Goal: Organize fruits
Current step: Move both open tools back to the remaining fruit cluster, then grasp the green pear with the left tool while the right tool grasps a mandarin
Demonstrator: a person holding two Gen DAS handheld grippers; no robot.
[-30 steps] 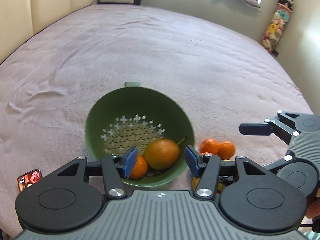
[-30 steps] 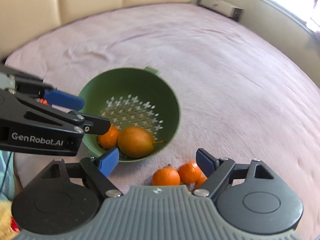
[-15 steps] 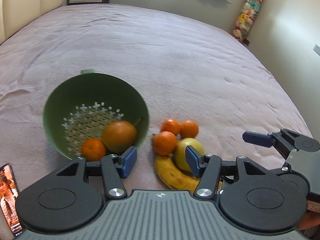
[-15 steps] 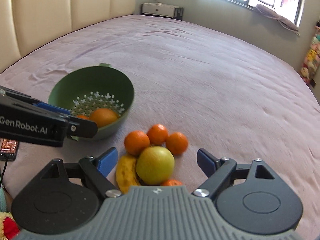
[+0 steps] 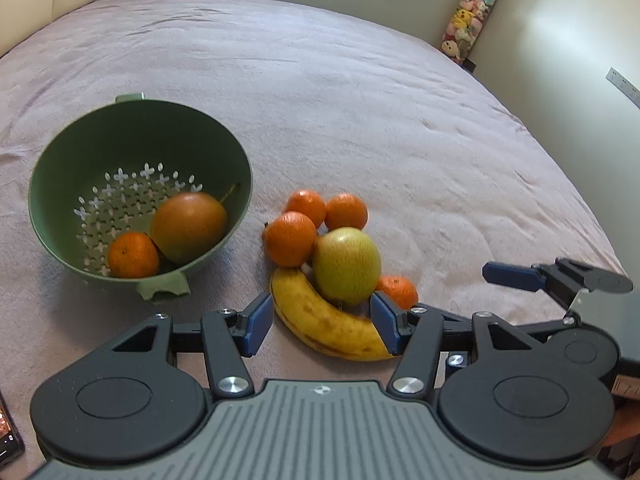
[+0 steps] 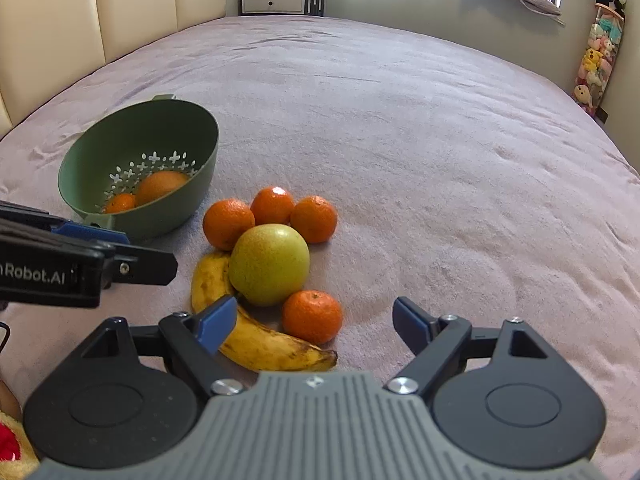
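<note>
Both grippers have swung away from the green colander [image 5: 140, 200] since a second ago, so the pile of loose fruit beside it now fills the middle of each view where the bowl did before. On a wide mauve bedspread [image 5: 360, 100] the colander leans, holding a brownish pear [image 5: 188, 226] and one small orange [image 5: 133, 254] that touch each other. Just to its right, apart from it, lies the pile: a speckled banana [image 5: 328, 328] curved along the near side, a yellow-green apple [image 5: 346, 266] resting against it, three oranges [image 5: 291, 238] clustered behind the apple, and a fourth orange [image 5: 396, 290] at the apple's right. The left gripper [image 5: 322, 328] hovers over the banana with its blue pads spread on either side, pinching nothing. The right gripper [image 6: 316, 322] is spread wider, also empty; in its view the fourth orange and the banana's dark tip lie between its open fingers. A phone [image 5: 8, 436] lies at the bed's near left edge, and a white cabinet [image 6: 276, 2] stands against the far wall
</note>
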